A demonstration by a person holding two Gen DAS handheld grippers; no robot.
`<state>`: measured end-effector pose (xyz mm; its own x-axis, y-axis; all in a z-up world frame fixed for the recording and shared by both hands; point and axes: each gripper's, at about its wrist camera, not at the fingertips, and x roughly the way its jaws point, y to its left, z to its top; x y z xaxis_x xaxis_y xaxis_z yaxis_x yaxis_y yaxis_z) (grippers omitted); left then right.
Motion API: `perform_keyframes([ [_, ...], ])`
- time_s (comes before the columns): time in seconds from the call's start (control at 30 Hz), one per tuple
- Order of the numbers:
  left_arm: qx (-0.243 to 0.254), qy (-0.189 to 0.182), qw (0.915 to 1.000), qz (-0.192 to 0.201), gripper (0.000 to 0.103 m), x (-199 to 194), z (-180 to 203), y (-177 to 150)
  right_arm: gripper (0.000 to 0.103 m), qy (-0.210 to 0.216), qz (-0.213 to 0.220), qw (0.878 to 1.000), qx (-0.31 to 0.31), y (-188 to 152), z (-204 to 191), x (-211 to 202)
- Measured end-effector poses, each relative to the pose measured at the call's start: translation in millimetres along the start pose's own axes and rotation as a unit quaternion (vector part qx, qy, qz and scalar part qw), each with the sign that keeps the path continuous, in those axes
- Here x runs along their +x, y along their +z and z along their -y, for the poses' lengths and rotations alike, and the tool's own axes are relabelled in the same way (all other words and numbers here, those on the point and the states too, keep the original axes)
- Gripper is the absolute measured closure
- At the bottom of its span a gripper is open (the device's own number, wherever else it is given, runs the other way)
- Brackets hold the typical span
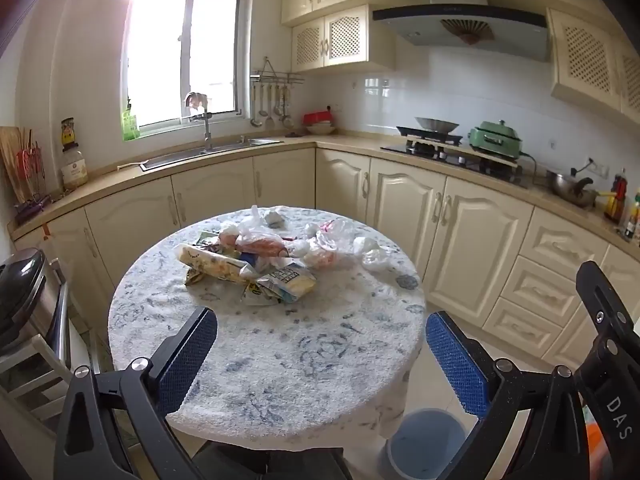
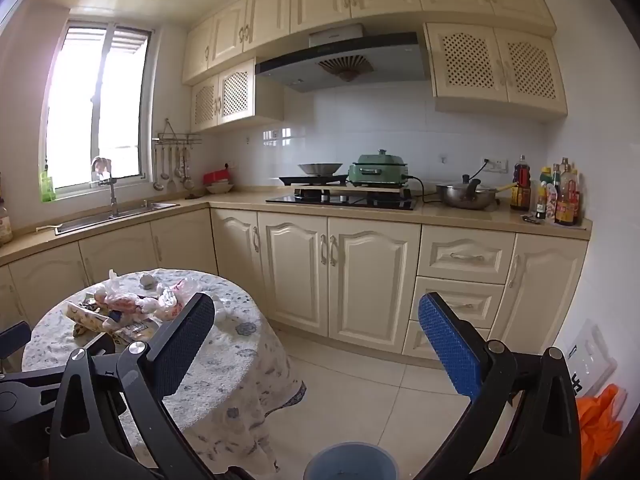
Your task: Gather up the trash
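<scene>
A pile of trash (image 1: 264, 260), snack wrappers and crumpled plastic bags, lies on the far half of a round table (image 1: 280, 356) with a blue-patterned white cloth. My left gripper (image 1: 320, 344) is open and empty, held above the table's near edge, short of the pile. A blue-grey bin (image 1: 424, 444) stands on the floor at the table's right front. In the right wrist view the pile (image 2: 120, 312) and table (image 2: 224, 376) sit at the left, the bin (image 2: 350, 462) at the bottom. My right gripper (image 2: 316, 332) is open and empty over the floor, right of the table.
Cream kitchen cabinets (image 2: 340, 280) run along the back and right, with a sink (image 1: 208, 152) and stove (image 2: 344, 196). A steel pedal bin (image 1: 24, 296) and a chair stand left of the table. An orange bag (image 2: 600, 424) lies at the right wall.
</scene>
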<state>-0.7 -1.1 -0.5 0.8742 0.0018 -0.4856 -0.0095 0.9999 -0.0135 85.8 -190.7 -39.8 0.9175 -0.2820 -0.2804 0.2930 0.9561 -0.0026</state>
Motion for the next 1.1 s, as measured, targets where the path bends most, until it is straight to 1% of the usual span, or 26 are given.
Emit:
perform_keyframes([
  [0.13,0.022,0.007,0.9997,-0.005,0.001,-1,6,-2,0.0,0.002,-0.007,1.0,0.003,-1,1,2],
  [0.17,0.018,-0.011,0.9998,-0.003,0.001,-2,8,0,0.0,0.002,-0.007,1.0,0.002,-1,1,1],
  [0.33,0.016,-0.01,0.9998,0.0,0.001,-2,4,1,0.0,-0.003,-0.007,1.0,0.002,-6,8,3],
  [0.43,0.012,-0.011,0.9999,-0.002,0.001,-1,3,4,0.0,-0.002,-0.011,1.0,0.0,-10,3,6],
  [0.5,0.006,-0.009,0.9999,0.001,0.001,4,2,-5,0.0,-0.005,-0.01,1.0,0.0,-9,4,5],
  [0.7,-0.006,-0.004,1.0,0.005,0.001,3,-3,-4,0.0,-0.01,-0.01,1.0,-0.003,-9,1,7],
  [0.77,-0.006,-0.008,0.9999,0.003,0.001,3,-5,-5,0.0,-0.015,-0.009,1.0,-0.006,-10,1,7],
  [0.9,-0.016,-0.006,0.9998,0.004,0.001,3,-8,-5,0.0,-0.015,-0.007,1.0,-0.012,-12,-1,7],
  [1.1,-0.01,-0.006,0.9999,0.002,0.001,1,-9,-4,0.0,-0.013,-0.007,1.0,-0.013,-12,-2,7],
])
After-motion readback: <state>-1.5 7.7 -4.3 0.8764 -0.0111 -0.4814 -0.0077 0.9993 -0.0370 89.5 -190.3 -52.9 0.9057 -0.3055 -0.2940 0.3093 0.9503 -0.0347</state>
